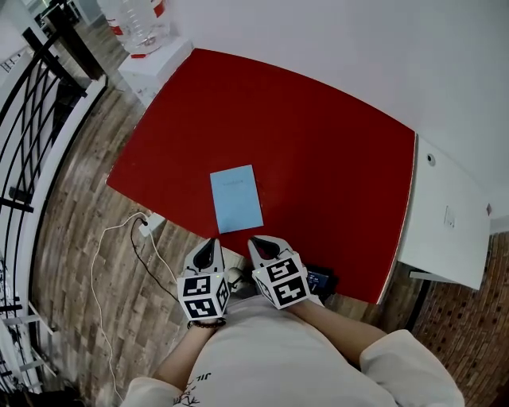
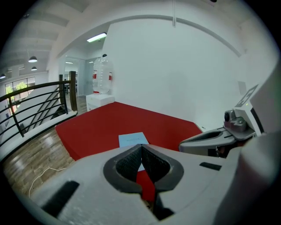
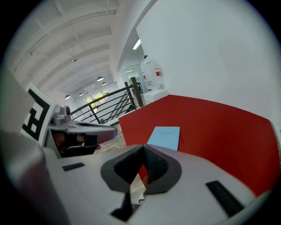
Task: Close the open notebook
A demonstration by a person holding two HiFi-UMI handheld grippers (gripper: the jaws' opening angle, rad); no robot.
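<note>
A light-blue notebook (image 1: 235, 199) lies closed and flat on the red table (image 1: 318, 151), near its front edge. It also shows as the blue notebook (image 2: 132, 139) in the left gripper view and as the same notebook (image 3: 164, 137) in the right gripper view. My left gripper (image 1: 209, 248) hovers just off the table's front edge, shut with nothing in it. My right gripper (image 1: 260, 244) sits beside it, also shut and empty. Both are held apart from the notebook, close to my body.
A white side table (image 1: 445, 211) joins the red table on the right. A water jug (image 1: 143, 24) stands on a white stand at the back left. A black railing (image 1: 32, 119) runs along the left. A white cable (image 1: 103, 254) and a small dark device (image 1: 320, 280) lie on the wooden floor.
</note>
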